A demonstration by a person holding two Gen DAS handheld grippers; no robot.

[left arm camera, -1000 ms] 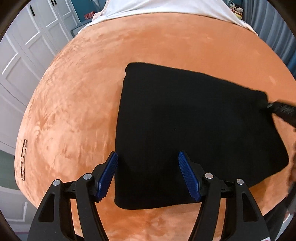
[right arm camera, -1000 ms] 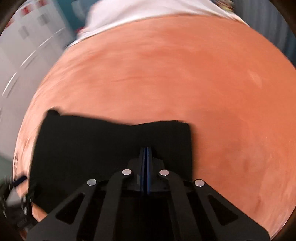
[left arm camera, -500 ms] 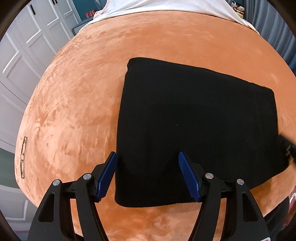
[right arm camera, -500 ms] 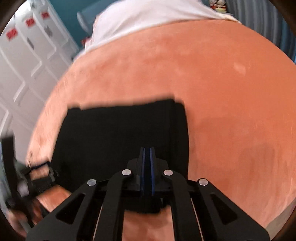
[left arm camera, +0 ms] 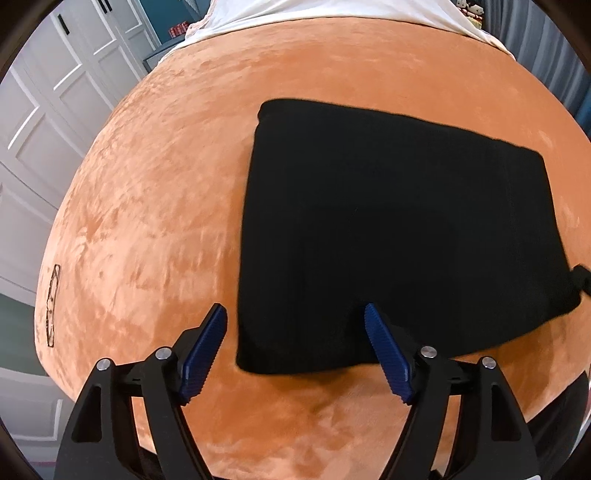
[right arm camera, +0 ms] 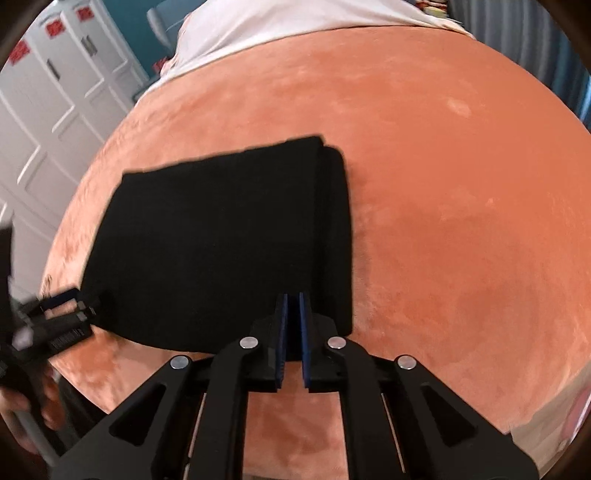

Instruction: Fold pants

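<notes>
The left tool point(left arm camera: 295, 347) is seen nearest, its two blue pads spread wide apart with nothing held between them; the near left corner of the pants point(left arm camera: 399, 236) is framed between them. In the right wrist view, the right tool point(right arm camera: 293, 332) is seen with its blue pads drawn almost together, a thin gap left between them, and no cloth is seen caught in that gap. It is placed over the near right edge of the pants point(right arm camera: 221, 243). The pants are laid folded into a flat black rectangle on an orange plush blanket point(left arm camera: 147, 221), with a rolled fold seen along the right side. Beyond the blanket, a white sheet point(left arm camera: 332, 14) is seen at the far end of the bed, and white cabinet doors point(left arm camera: 44, 110) are seen to the left.
</notes>
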